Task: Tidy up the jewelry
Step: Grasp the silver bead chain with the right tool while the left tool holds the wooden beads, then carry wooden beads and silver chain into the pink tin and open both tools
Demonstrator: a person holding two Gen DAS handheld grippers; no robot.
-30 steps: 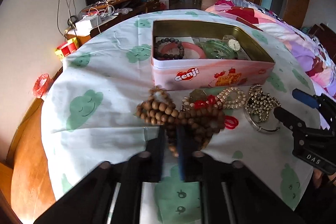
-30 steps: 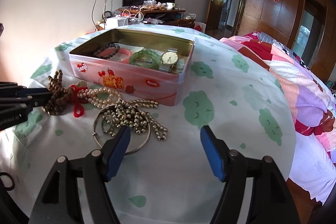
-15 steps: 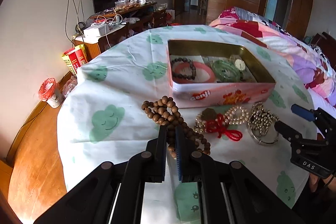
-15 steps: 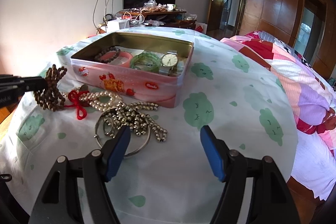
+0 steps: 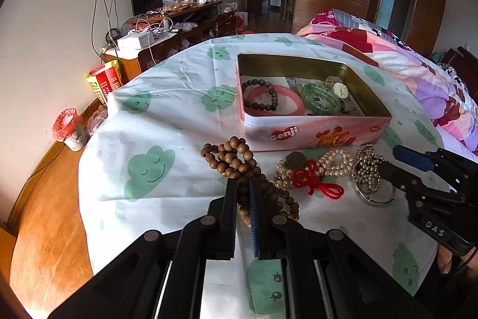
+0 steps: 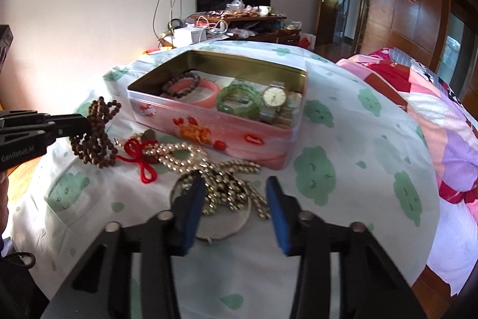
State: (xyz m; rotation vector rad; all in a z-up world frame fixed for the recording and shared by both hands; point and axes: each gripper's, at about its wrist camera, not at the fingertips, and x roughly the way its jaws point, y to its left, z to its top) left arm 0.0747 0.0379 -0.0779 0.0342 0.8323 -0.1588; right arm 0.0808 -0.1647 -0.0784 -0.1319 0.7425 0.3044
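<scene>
Two grippers show: the left gripper (image 5: 243, 193) clamps the wooden bead strand (image 5: 236, 160), hiding its middle; the right gripper (image 6: 236, 199), spread apart, partly covers the metal chain pile (image 6: 227, 184).

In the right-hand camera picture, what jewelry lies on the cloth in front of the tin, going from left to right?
Brown wooden bead string held by the left gripper → red knotted cord → pearl strand → silvery bead chain atop a metal bangle.
</scene>
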